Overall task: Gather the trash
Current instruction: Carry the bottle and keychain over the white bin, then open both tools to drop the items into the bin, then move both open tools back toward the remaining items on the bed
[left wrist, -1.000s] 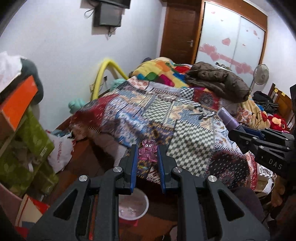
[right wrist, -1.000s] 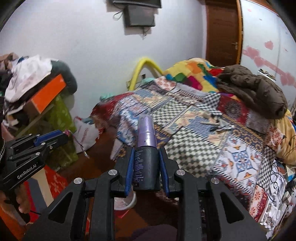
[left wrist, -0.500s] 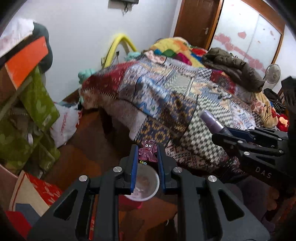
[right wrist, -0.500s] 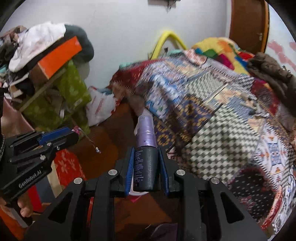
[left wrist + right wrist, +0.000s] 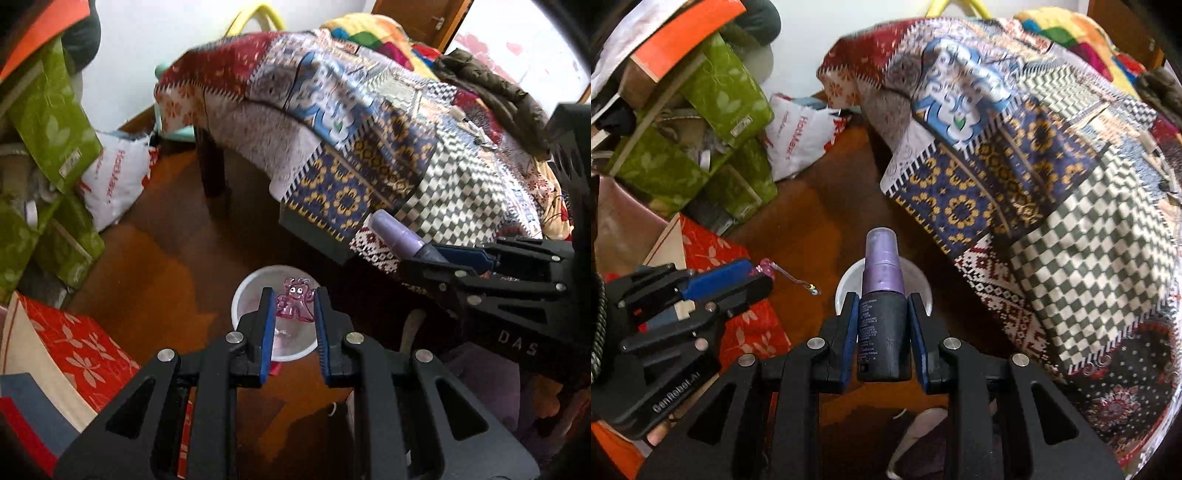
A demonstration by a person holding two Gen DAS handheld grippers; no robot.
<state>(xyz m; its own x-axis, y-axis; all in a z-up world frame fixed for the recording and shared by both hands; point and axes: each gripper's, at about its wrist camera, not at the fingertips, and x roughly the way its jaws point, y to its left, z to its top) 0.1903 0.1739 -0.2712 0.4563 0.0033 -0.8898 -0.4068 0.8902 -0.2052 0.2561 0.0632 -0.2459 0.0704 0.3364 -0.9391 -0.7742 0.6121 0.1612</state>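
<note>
On the brown floor (image 5: 159,266) beside the bed sits a white bin (image 5: 243,295) with a round rim. Both tongs point down at it.

Left gripper (image 5: 291,314) squeezes a small pink see-through figure (image 5: 294,303) with big eyes between its blue pads (image 5: 266,328). The figure hangs right above the open mouth of the bin. From the other camera, a thin pink string (image 5: 798,280) dangles from the figure toward the floor.

Right gripper (image 5: 882,325) is closed on a spray bottle (image 5: 882,317). The bottle has a dark body and a purple cap, and it stands upright between the pads. Its cap covers part of the bin's rim, so the bottle is over the bin too, or very near it; it is hard to be sure from this angle.

A patchwork blanket (image 5: 1052,192) hangs off the bed to the right. Green boxes (image 5: 713,96) are piled on the left, with a white plastic bag (image 5: 801,136) next to them. A red flowered sheet (image 5: 81,350) lies on the floor near the left gripper.
</note>
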